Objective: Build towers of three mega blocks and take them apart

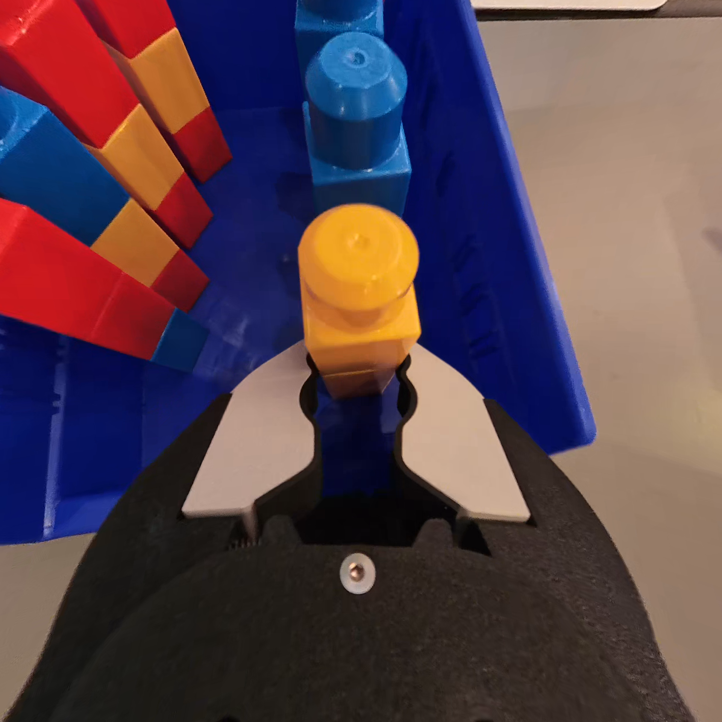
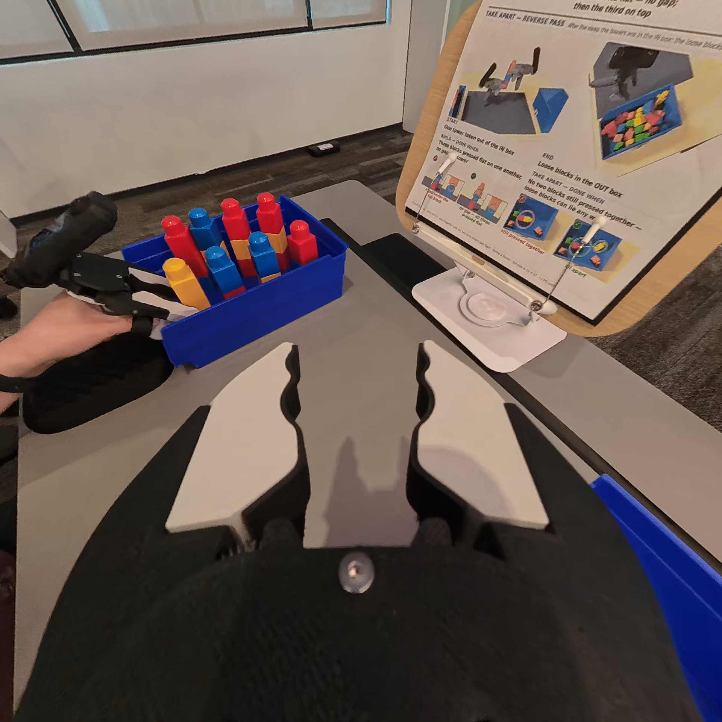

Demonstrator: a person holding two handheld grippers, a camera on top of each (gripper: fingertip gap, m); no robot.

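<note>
Instruction board (image 2: 566,156) shows only beyond open right hand-held gripper (image 2: 357,375); left (image 1: 357,371) grips yellow tower (image 1: 359,297).

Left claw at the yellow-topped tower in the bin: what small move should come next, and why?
Probably lift it straight up. The left claw has its fingertips against both sides of the yellow-topped tower inside the blue bin; other towers stand close behind, and the right claw waits open over the bare table.
</note>
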